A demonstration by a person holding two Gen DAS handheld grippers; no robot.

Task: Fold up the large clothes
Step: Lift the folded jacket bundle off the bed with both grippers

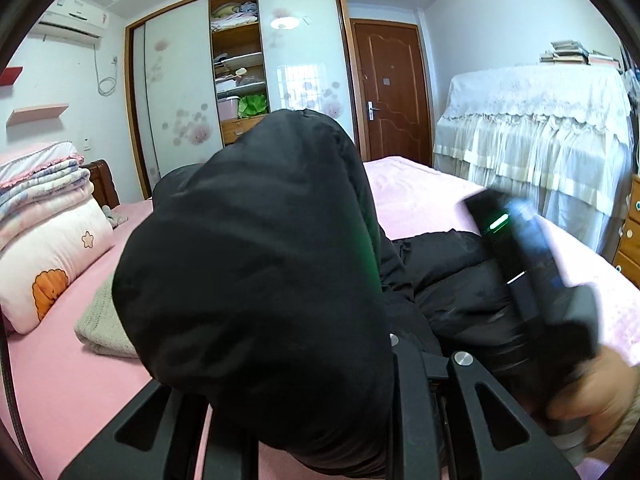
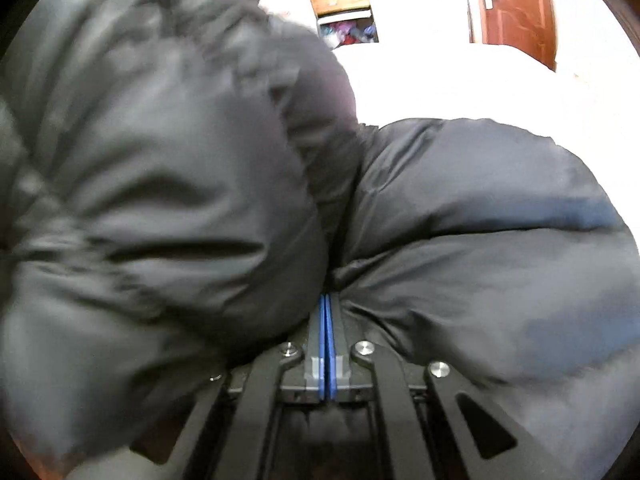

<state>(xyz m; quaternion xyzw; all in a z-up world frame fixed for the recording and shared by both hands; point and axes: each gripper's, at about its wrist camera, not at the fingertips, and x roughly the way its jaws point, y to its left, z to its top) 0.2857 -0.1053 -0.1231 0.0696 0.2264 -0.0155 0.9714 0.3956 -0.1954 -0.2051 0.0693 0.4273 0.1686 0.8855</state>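
Black quilted puffer jacket point(image 1: 256, 280) bunched above pink bed sheet point(image 1: 64, 376), pinched nearly closed in left gripper point(image 1: 320, 412) and squeezed between shut blue pads point(image 2: 322, 320) of right gripper point(image 2: 326, 308), bulk lying ahead of both, left-held part raised higher.

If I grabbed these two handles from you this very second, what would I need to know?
Left gripper: its fingers are buried under a lifted bulge of the black puffy jacket, which it appears to be gripping.
Right gripper: fingers pressed together, pinching a seam of the same jacket.
Things: the rest of the jacket lies bunched on the pink bed. A folded grey cloth sits beside it, with stacked bedding further off.
Done: both ends are gripped and one part is raised.
Left: probably lay the raised part over the rest, flatten it, and finish the fold. No neat fold shows yet.
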